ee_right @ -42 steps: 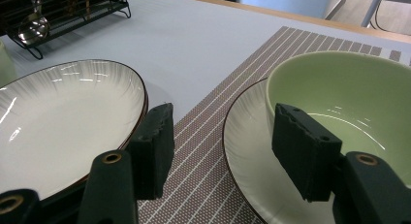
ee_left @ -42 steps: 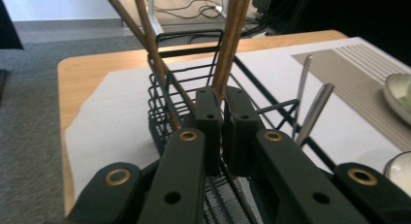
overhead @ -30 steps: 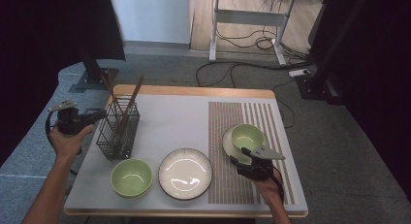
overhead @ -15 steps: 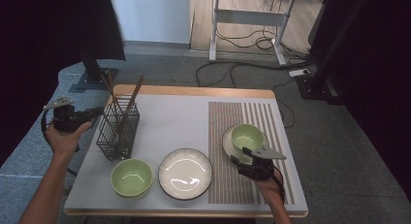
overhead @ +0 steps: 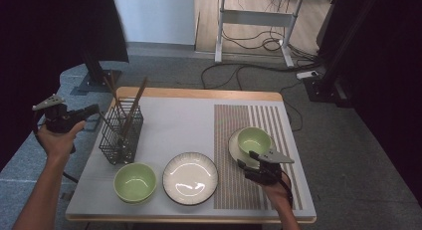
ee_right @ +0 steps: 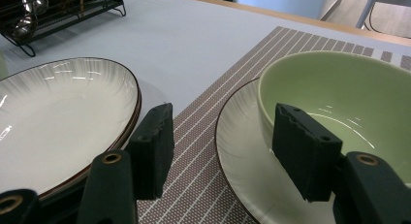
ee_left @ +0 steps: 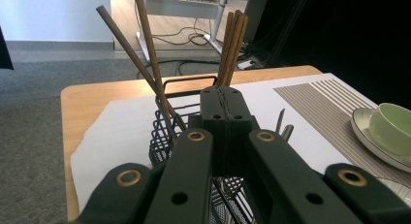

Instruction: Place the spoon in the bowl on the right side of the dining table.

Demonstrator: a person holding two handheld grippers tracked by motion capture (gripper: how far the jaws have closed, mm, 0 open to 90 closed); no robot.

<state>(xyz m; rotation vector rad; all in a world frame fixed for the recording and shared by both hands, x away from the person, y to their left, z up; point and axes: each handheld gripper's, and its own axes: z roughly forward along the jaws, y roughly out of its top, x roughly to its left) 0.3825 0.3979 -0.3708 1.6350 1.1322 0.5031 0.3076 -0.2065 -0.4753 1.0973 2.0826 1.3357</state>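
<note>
I find my left gripper [overhead: 62, 115] at the left edge of the high view, held off the table [overhead: 189, 93] beside the black wire cutlery basket [overhead: 121, 135]. In the left gripper view its jaws stand pressed together with nothing between them, and they point at the basket [ee_left: 179, 112], from which brown chopsticks [ee_left: 232, 44] rise toward the top of the frame.

I find my right gripper [overhead: 259, 166] in the lower right of the high view, over the striped placemat [overhead: 234, 135]. In the right gripper view its jaws stand well apart and grip nothing. The near rim of the small white saucer [ee_right: 237, 151] lies in the gap between them. The right-hand pad sits in front of the wall of the green bowl [ee_right: 339, 88] that stands on that saucer; I cannot tell whether it touches.

A larger white plate [ee_right: 58, 117] lies at the left of that frame, just beside the left-hand pad. In the high view this plate [overhead: 190, 177] sits at the bottom centre, with a second green bowl [overhead: 134, 182] to its left, below the basket.
</note>
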